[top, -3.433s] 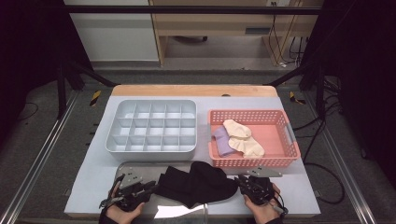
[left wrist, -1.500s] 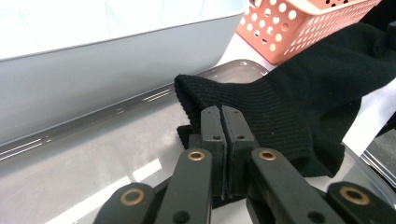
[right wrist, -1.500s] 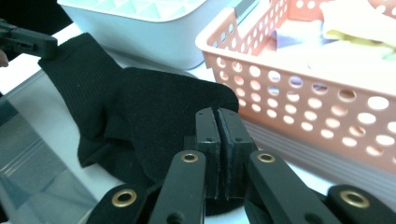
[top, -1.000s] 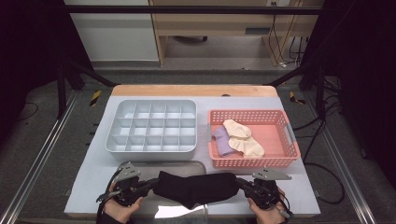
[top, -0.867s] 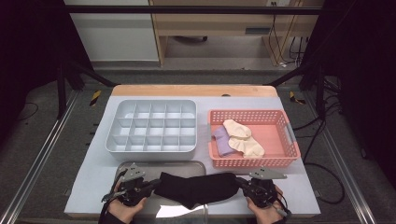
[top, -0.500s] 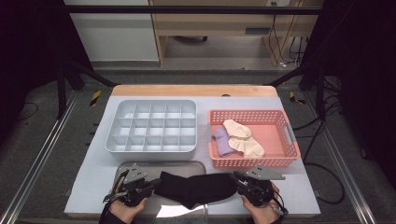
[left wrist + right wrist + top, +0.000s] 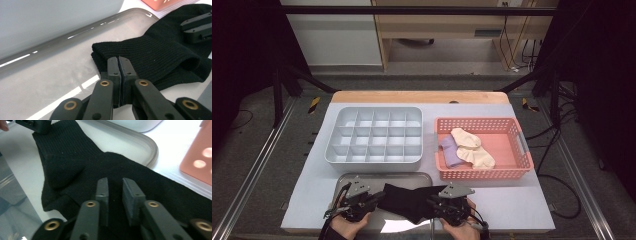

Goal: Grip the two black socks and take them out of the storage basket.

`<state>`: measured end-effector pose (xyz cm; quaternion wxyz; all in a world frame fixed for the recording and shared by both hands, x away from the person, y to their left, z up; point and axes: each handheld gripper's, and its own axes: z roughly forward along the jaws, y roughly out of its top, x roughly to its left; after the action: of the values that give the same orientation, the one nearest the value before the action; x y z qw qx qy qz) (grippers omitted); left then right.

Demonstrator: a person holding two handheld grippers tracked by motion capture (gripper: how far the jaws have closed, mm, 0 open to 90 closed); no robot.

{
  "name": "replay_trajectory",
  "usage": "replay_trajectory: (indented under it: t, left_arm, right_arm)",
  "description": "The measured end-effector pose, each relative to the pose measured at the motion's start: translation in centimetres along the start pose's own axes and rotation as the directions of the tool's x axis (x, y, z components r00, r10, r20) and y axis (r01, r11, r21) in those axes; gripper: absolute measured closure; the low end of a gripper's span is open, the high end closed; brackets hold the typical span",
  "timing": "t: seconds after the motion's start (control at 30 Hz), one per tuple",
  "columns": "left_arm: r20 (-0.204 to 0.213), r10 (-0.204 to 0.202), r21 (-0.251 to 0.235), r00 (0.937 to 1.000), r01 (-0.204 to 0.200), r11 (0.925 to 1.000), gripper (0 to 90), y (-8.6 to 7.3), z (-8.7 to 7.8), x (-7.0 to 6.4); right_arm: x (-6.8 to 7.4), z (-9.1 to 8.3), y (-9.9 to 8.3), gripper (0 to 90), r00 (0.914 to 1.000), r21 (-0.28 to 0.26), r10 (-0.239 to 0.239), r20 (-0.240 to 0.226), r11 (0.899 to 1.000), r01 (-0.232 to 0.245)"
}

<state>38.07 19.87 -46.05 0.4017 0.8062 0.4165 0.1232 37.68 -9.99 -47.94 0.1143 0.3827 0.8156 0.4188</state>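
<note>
A black sock [image 7: 409,200] lies on a grey metal tray [image 7: 362,177] at the table's front edge. My left gripper [image 7: 374,199] is at the sock's left end. In the left gripper view its jaws [image 7: 118,60] are pressed together on the ribbed cuff of the sock [image 7: 160,55]. My right gripper [image 7: 434,202] hovers over the sock's right part. In the right gripper view its jaws [image 7: 115,181] stand slightly apart above the black fabric [image 7: 75,162], gripping nothing. The sock looks partly folded, with one layer over another.
A grey compartment box [image 7: 372,160] stands behind the tray. To its right a pink basket [image 7: 484,175] holds cream socks [image 7: 472,145] and a purple one [image 7: 449,150]. A person's hands hold both grippers at the bottom edge.
A second ago the sock was stretched wide between both grippers. The right gripper has moved left toward the middle and opened; the sock now lies shorter and bunched.
</note>
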Motion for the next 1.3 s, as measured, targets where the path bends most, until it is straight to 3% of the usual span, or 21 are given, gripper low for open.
replay_trajectory:
  t: [0.13, 0.23, 0.33, 0.53, 0.77, 0.9, 1.07, 1.2, 1.3]
  left_arm:
    - [0.000, -0.004, -0.005, 1.0000, 0.004, 1.0000, 87.8, 0.0, 0.0, 0.0]
    - [-0.003, -0.009, -0.013, 1.0000, 0.008, 0.9999, 87.8, 0.0, -0.1, 0.1]
    - [0.006, -0.025, -0.020, 0.9997, 0.025, 0.9995, 87.8, 0.1, -0.3, 0.3]
    - [0.048, -0.054, -0.036, 0.9974, 0.055, 0.9978, 87.8, 0.2, -0.7, 0.6]
    - [0.090, -0.080, -0.048, 0.9927, 0.084, 0.9953, 87.8, 0.4, -1.6, 0.9]
    - [0.079, -0.066, -0.031, 0.9947, 0.069, 0.9971, 87.8, 0.3, -1.4, 0.7]
    - [0.020, -0.021, 0.001, 0.9996, 0.021, 0.9998, 87.7, 0.1, -0.8, 0.3]
    - [0.000, -0.003, 0.001, 1.0000, 0.003, 1.0000, 87.7, 0.0, -0.6, 0.2]
    - [0.003, 0.004, -0.008, 1.0000, -0.004, 1.0000, 87.6, -0.2, -0.5, 0.3]
  right_arm:
    - [0.0, -0.2, 0.1, 88.2, 1.0000, 0.005, 0.008, 0.004, 1.000, -0.008]
    - [0.1, -0.5, 0.3, 88.4, 1.0000, 0.001, 0.003, -0.001, 1.000, -0.003]
    - [0.0, -1.3, 0.6, 87.1, 0.9989, -0.038, 0.024, -0.040, 0.999, -0.025]
    - [0.1, -2.3, 1.2, 89.0, 0.9976, -0.063, 0.026, -0.064, 0.998, -0.030]
    - [0.0, -4.0, 1.6, 89.0, 0.9901, -0.073, 0.066, -0.124, 0.994, -0.076]
    - [0.1, -3.9, 1.6, 88.8, 0.9892, -0.048, 0.063, -0.133, 0.996, -0.069]
    - [0.0, -2.7, 0.8, 86.6, 0.9917, 0.000, 0.059, -0.114, 0.998, -0.059]
    - [0.1, -2.3, 0.7, 77.8, 0.9946, -0.005, 0.045, -0.093, 0.999, -0.046]
    - [-0.3, -3.2, 1.0, 74.7, 0.9954, -0.055, 0.052, -0.081, 0.997, -0.056]
